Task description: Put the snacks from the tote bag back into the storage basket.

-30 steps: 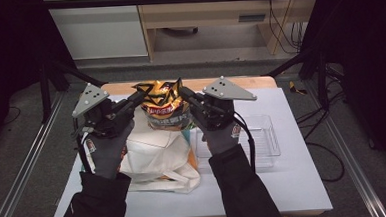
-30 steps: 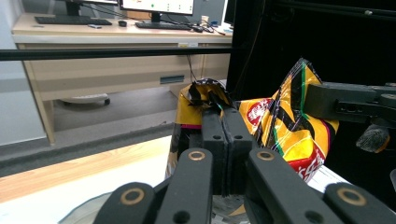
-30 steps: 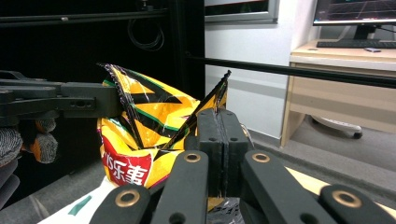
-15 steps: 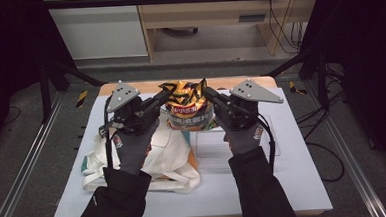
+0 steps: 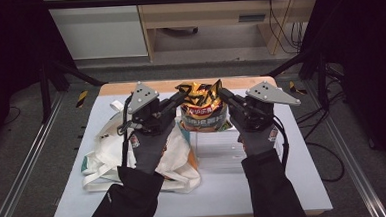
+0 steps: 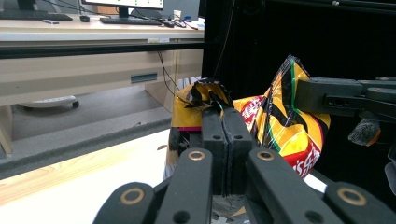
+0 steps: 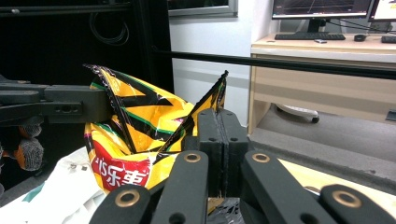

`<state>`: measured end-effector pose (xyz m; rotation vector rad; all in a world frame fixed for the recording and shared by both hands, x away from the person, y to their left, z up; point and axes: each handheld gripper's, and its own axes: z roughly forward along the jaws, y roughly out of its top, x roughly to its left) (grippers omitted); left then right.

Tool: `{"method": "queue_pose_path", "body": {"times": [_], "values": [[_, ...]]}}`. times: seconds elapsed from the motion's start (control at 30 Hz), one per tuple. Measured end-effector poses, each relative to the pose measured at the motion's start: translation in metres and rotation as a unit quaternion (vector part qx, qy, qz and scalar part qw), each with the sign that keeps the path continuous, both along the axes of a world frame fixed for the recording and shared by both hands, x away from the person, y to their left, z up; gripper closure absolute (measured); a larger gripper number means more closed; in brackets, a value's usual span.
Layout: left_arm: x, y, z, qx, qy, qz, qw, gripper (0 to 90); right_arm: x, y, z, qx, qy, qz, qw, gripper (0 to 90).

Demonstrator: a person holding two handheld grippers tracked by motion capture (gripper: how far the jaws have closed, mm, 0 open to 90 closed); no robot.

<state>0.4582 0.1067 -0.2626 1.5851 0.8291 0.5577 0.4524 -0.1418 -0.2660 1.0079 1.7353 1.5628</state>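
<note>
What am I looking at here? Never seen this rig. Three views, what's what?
No robot: a person holds a two-jaw gripper in each hand. The high view looks down on the table from above. The other two cameras ride on the grippers and look along their black jaws.

The left gripper and right gripper each pinch a top corner of a chip bag, holding it up between them; both are shut on the foil.

On the table lie a cloth bag and a clear tray, under the chip bag.

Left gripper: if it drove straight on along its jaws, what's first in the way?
The chip bag it already clamps, then likely the right gripper on the bag's far edge; depth is unclear.
</note>
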Motion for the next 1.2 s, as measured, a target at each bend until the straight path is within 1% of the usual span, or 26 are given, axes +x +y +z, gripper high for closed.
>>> {"method": "queue_pose_path", "body": {"times": [0.27,0.37,0.43,0.63,0.93,1.07,1.17,1.2], "values": [[0.002,-0.013,-0.001,0.0,0.002,-0.008,1.0,89.1,-0.002,-0.013,0.0,-0.002,-0.001,-0.011,0.9999,90.0],[0.004,-0.02,-0.003,0.0,0.006,-0.013,0.9999,89.1,-0.003,-0.02,-0.002,-0.004,0.001,-0.015,0.9999,90.0],[0.004,-0.022,-0.005,0.001,0.007,-0.014,0.9999,89.1,-0.003,-0.022,-0.003,-0.004,0.003,-0.017,0.9998,90.0],[0.009,-0.033,-0.012,0.003,0.012,-0.019,0.9997,89.1,0.0,-0.033,-0.012,-0.003,0.013,-0.026,0.9996,89.9],[0.015,-0.045,-0.023,0.007,0.017,-0.022,0.9996,89.1,0.003,-0.042,-0.022,-0.003,0.021,-0.035,0.9992,89.9],[0.019,-0.05,-0.029,0.011,0.021,-0.026,0.9994,89.1,0.006,-0.048,-0.03,-0.002,0.028,-0.04,0.9988,89.8],[0.022,-0.055,-0.035,0.017,0.028,-0.026,0.9991,89.1,0.01,-0.051,-0.037,-0.002,0.036,-0.042,0.9985,89.7],[0.022,-0.055,-0.035,0.017,0.028,-0.026,0.9991,89.1,0.01,-0.051,-0.037,-0.002,0.036,-0.042,0.9985,89.7]]}}
